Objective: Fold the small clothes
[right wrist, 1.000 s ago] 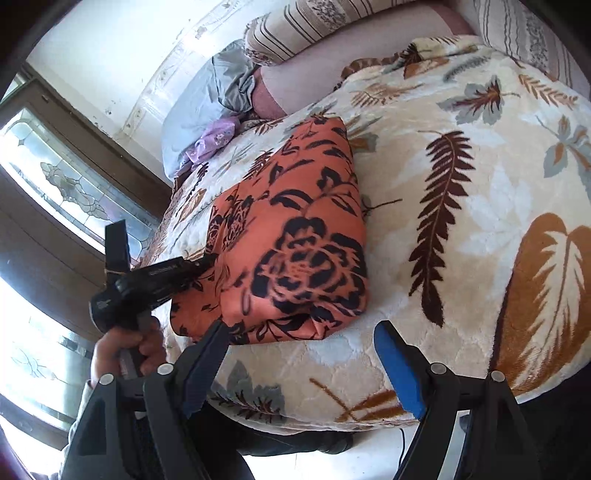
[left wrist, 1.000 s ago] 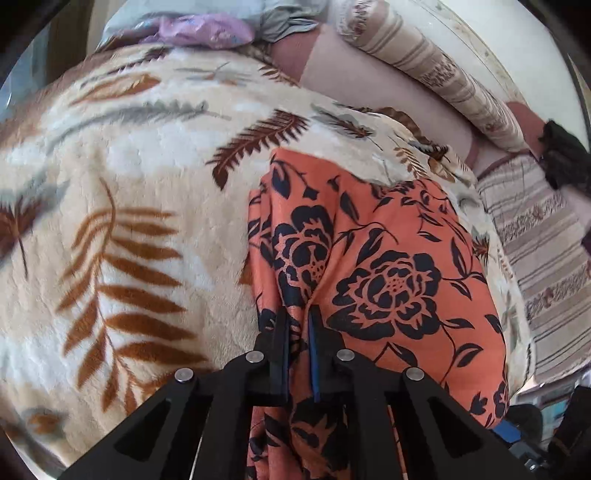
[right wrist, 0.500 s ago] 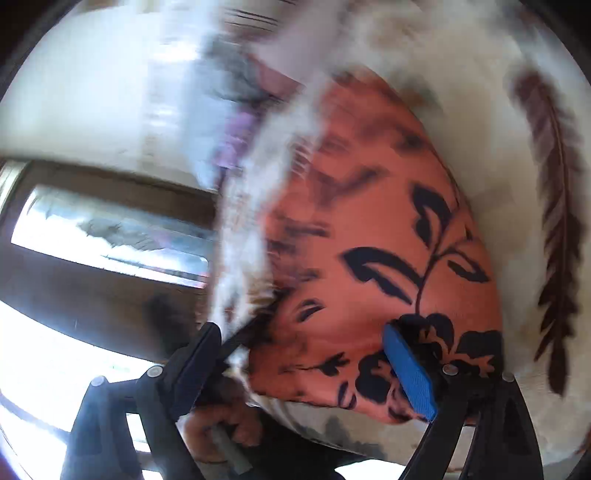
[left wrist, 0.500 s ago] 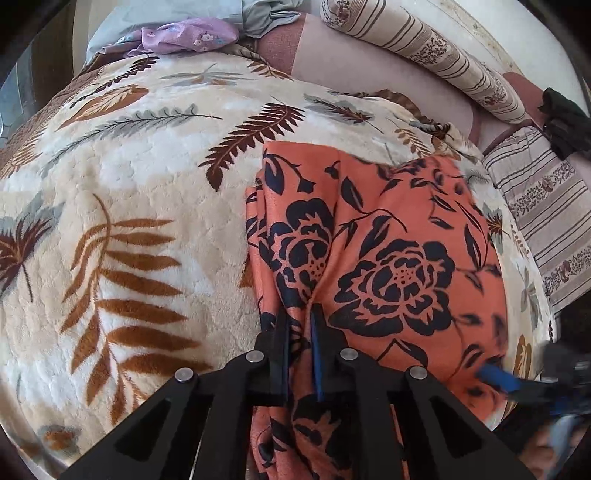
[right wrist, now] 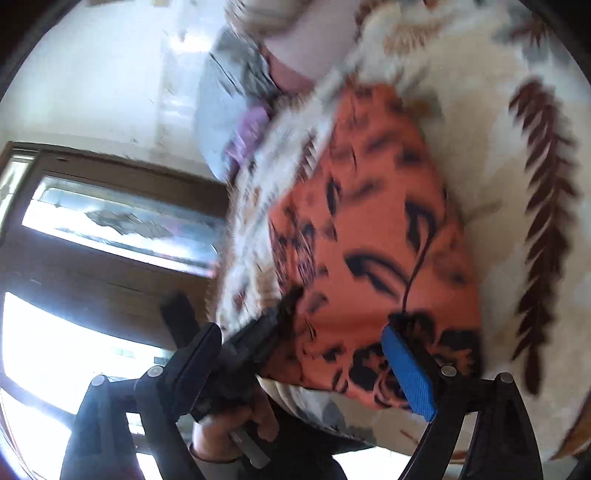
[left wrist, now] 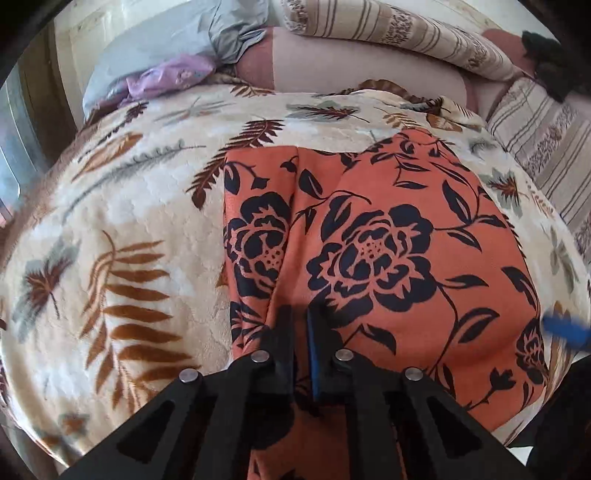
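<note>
An orange garment with black flowers (left wrist: 369,240) lies folded on the leaf-patterned blanket (left wrist: 110,221); its near edge hangs over the bed's front. My left gripper (left wrist: 299,321) is shut on the garment's near edge, left of its middle. My right gripper (right wrist: 295,339) is open, its blue pad (right wrist: 406,373) at the garment's (right wrist: 369,240) near right corner; that pad shows at the right edge of the left wrist view (left wrist: 565,328). The right wrist view is blurred and shows the left gripper (right wrist: 255,336) at the garment's edge.
Grey and purple clothes (left wrist: 166,70) lie at the far left of the bed. Striped cushions (left wrist: 406,33) line the back and right side. A black item (left wrist: 550,55) lies at the far right. A window (right wrist: 110,229) is left of the bed.
My right gripper moved in fast toward the garment's near right corner. The left gripper kept its grip while its view shifted back, showing more of the garment.
</note>
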